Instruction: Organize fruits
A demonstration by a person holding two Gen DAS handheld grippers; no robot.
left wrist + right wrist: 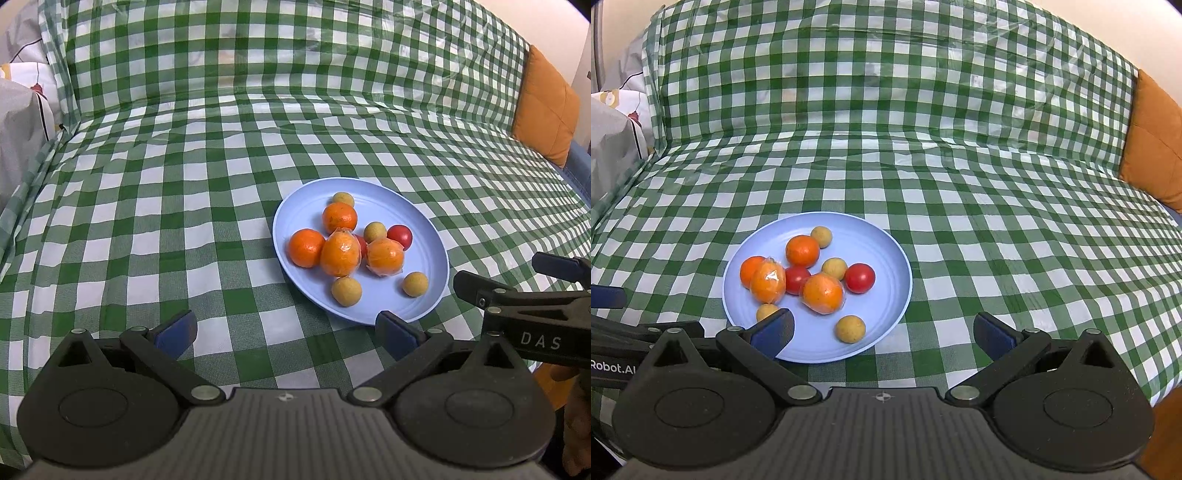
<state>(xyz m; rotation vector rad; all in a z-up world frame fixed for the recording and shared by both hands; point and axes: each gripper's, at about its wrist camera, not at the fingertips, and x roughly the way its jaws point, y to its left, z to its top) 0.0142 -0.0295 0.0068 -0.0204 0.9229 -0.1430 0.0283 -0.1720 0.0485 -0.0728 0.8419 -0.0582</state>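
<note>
A light blue plate (pixel 424 295) (pixel 882 254) lies on the green checked cloth and holds several fruits: oranges (pixel 306 247) (pixel 802 251), two of them in clear wrap (pixel 340 253) (pixel 823 293), red tomatoes (pixel 399 236) (pixel 860 277) and small tan round fruits (pixel 346 291) (pixel 850 328). My left gripper (pixel 286 332) is open and empty, just in front of the plate's near left edge. My right gripper (pixel 884 334) is open and empty over the plate's near right rim; it also shows in the left wrist view (pixel 517 280).
The green checked cloth (pixel 184 184) (pixel 997 184) covers a sofa seat and backrest. An orange cushion (pixel 546 107) (pixel 1156 140) sits at the far right. White fabric (pixel 22 110) lies at the far left.
</note>
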